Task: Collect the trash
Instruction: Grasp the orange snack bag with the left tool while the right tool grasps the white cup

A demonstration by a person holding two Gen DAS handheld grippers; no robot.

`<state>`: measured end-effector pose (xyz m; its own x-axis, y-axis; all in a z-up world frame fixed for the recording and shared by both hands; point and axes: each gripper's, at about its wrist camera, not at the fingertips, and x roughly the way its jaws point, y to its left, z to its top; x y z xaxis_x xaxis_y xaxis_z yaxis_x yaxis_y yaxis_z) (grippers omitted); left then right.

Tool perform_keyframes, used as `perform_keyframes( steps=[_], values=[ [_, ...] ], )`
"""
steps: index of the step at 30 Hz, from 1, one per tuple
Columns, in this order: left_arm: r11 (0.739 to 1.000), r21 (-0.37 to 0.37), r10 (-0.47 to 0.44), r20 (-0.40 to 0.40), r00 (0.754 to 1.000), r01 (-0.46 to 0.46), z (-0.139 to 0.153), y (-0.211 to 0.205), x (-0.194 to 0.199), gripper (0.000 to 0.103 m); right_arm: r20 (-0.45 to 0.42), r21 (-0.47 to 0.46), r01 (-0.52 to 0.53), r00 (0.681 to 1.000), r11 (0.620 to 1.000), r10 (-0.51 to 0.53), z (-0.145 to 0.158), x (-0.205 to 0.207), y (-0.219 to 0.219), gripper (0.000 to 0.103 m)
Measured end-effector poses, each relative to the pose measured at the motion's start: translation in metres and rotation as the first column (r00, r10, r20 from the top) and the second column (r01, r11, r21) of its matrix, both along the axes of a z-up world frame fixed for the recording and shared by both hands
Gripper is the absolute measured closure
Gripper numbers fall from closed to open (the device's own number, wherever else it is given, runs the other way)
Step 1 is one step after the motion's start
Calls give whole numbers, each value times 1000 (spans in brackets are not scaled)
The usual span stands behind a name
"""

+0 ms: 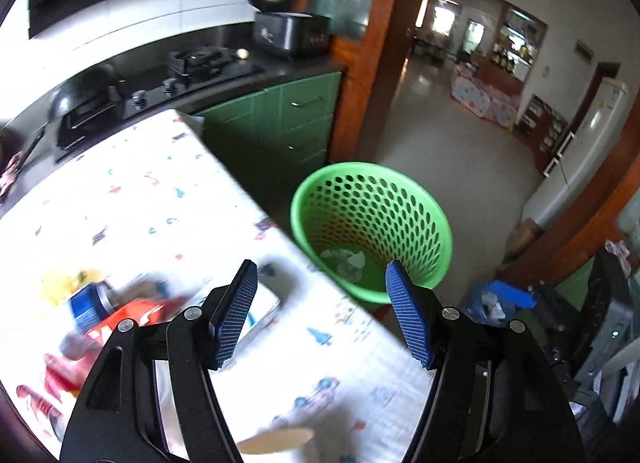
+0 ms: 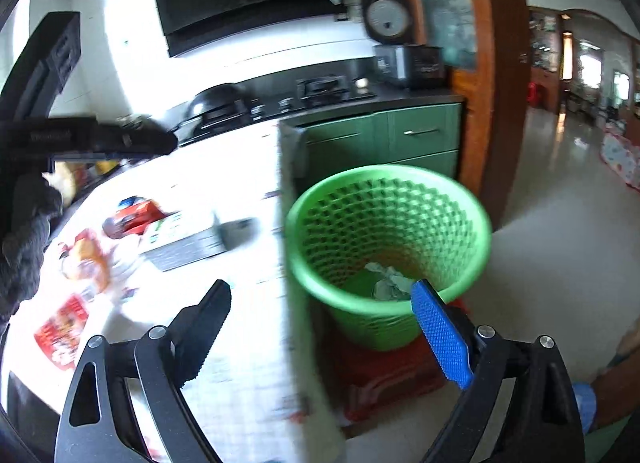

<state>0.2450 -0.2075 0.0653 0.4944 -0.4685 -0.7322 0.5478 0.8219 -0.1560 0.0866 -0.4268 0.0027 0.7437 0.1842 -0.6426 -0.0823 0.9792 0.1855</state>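
Left wrist view gives me the left gripper [image 1: 322, 313] with its jaws wide apart and nothing between them, hanging over the near right edge of the table [image 1: 152, 199]. My right gripper [image 2: 322, 329] is likewise spread wide and empty. Blurred wrappers [image 1: 120, 315] lie on the cloth to the left. Beyond the table edge, the green basket [image 1: 372, 223] stands on the floor with crumpled paper [image 2: 390, 283] inside.
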Motion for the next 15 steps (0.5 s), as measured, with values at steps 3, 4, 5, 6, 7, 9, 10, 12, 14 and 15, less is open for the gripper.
perform_keyframes(
  steps=[3, 4, 5, 6, 7, 9, 10, 12, 14, 15],
  values=[
    [999, -4, 51, 27, 998, -51, 12, 36, -15, 37, -21, 32, -62, 998, 998, 63, 1, -4, 25, 14],
    [998, -12, 64, 33, 997, -63, 14, 48, -18, 37, -33, 41, -82, 996, 996, 83, 0, -5, 34, 14],
    [997, -12, 80, 40, 996, -80, 17, 60, -22, 36, -42, 46, -100, 994, 994, 102, 0, -7, 42, 14],
    [995, -7, 102, 50, 994, -102, 19, 71, -26, 36, -51, 52, -118, 991, 992, 121, -1, -9, 52, 14],
    [993, -11, 116, 55, 992, -116, 20, 81, -28, 36, -63, 55, -133, 989, 990, 137, -2, -9, 60, 14],
    [990, -17, 141, 52, 989, -140, 21, 100, -32, 36, -79, 64, -161, 983, 985, 166, -5, -8, 77, 14],
    [988, -17, 152, 53, 987, -152, 21, 107, -33, 36, -89, 71, -169, 981, 983, 175, -7, -9, 85, 14],
    [985, -23, 175, 54, 983, -174, 19, 125, -35, 36, -105, 89, -186, 975, 978, 195, -11, -9, 99, 14],
    [980, -30, 196, 48, 980, -194, 19, 142, -33, 36, -131, 117, -194, 969, 974, 209, -16, -7, 110, 14],
    [978, -32, 206, 48, 977, -204, 17, 152, -35, 36, -142, 133, -200, 966, 971, 218, -18, -6, 115, 14]
  ],
)
